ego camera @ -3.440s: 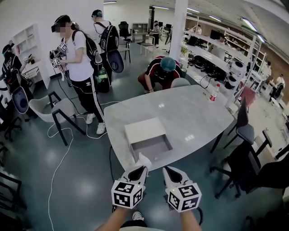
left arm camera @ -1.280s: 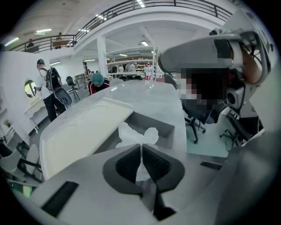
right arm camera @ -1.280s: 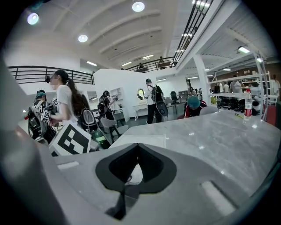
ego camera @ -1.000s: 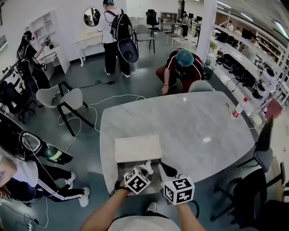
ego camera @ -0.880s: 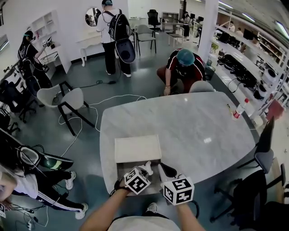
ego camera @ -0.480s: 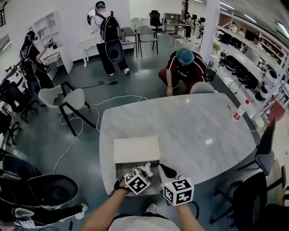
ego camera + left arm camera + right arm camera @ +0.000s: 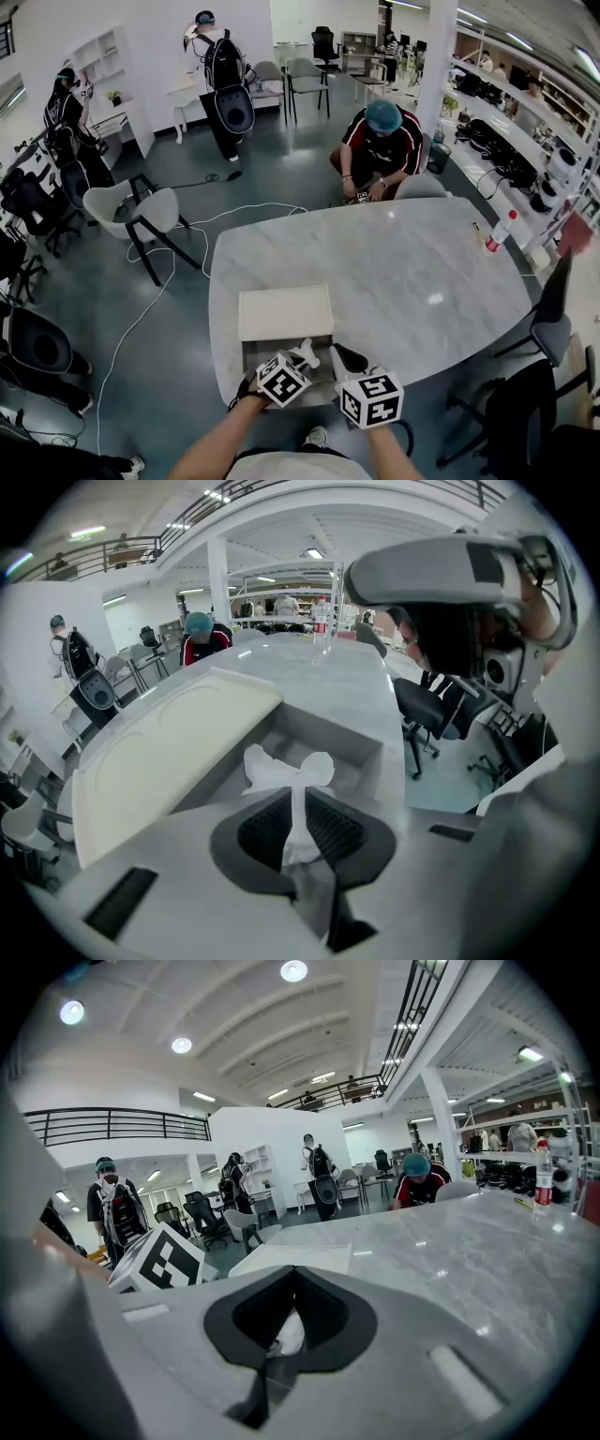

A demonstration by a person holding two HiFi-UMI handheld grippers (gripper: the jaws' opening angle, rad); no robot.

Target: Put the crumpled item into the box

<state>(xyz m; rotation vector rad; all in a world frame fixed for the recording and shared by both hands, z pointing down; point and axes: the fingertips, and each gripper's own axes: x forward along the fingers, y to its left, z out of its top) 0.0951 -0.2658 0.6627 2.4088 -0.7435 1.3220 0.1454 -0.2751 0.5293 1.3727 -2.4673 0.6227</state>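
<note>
A shallow white box (image 7: 256,351) stands open at the near edge of the marble table (image 7: 394,272), its flat lid (image 7: 284,312) lying back beyond it. My left gripper (image 7: 305,353) is shut on a crumpled white paper (image 7: 286,766), which sticks out past the jaw tips just above the box's grey inside (image 7: 352,752). The lid (image 7: 169,742) lies to the paper's left in that view. My right gripper (image 7: 336,352) hovers beside the left one with its tips together (image 7: 295,1279). A white patch shows in the gap behind them; I cannot tell what it is.
A water bottle (image 7: 497,232) stands at the table's right edge. A person in a teal cap (image 7: 380,141) crouches at the far edge beside a chair (image 7: 419,187). Other chairs (image 7: 141,211) (image 7: 548,319) and a floor cable (image 7: 150,300) surround the table.
Since the oldest frame I have come close over the box with the paper. In the last second both grippers stay almost still; bystanders at the left have walked away.
</note>
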